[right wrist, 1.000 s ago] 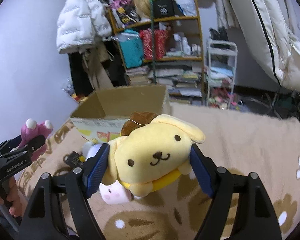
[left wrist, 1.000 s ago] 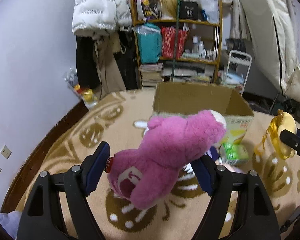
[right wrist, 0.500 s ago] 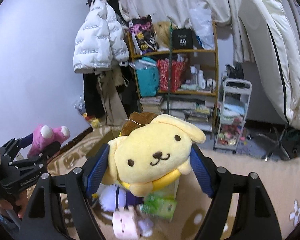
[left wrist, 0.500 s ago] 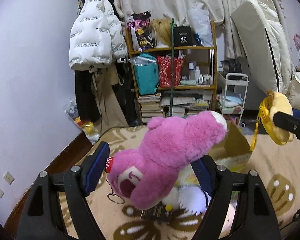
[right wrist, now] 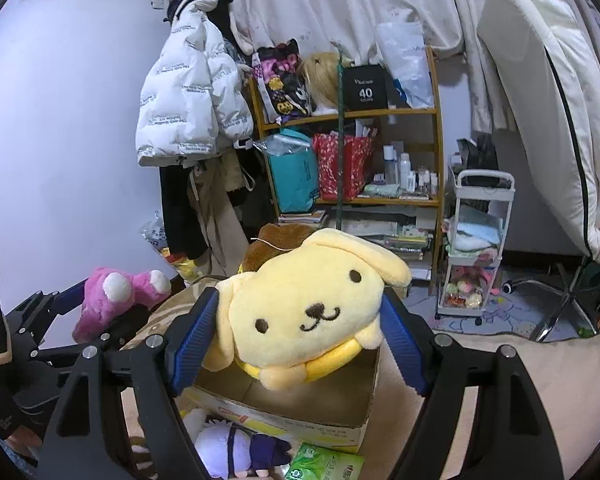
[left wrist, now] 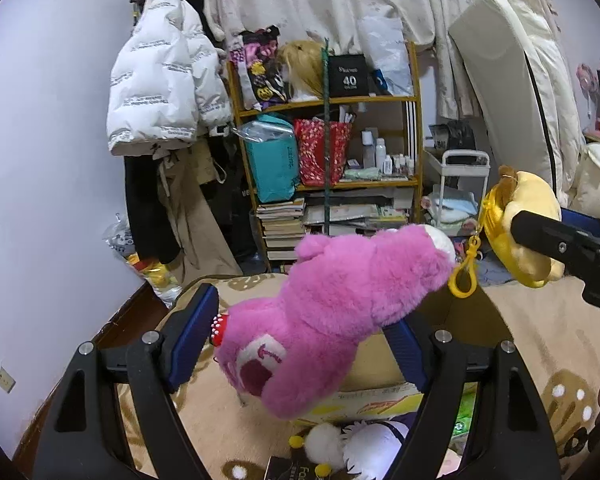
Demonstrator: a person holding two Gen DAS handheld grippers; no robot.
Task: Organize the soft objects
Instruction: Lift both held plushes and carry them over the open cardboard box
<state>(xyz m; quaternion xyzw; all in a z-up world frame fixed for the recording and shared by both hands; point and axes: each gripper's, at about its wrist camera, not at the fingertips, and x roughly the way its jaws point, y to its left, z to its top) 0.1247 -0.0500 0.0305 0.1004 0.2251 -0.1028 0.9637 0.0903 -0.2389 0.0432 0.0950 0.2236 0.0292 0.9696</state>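
The pink plush bear (left wrist: 340, 308) is long-piled and shaggy, with a white muzzle at the far end and a paler patch with a darker pink mark on its near foot; a small red, white-dotted tag pokes out at its left side. The left gripper (left wrist: 304, 336) holds it slung crosswise between its blue ribbed pads, clenched on the lower body, so the bear hangs in the air over the cardboard box (left wrist: 380, 364).

The yellow plush dog (right wrist: 308, 308) is smoother, short-napped fleece: a round flat face with stitched dark eyes and mouth, floppy ears, a brown cap on top and a brighter yellow collar band beneath. The right gripper (right wrist: 300, 332) squeezes it at both cheeks, above the open box (right wrist: 300, 404) (its inside is bare brown card, its outer wall printed). From the left view a glossy yellow plastic clip (left wrist: 466, 276) dangles off the dog on a short chain.

On the beige patterned blanket (left wrist: 540, 340) in front of the box lie a white-and-purple plush (right wrist: 236, 452) and a green packet (right wrist: 324, 464).
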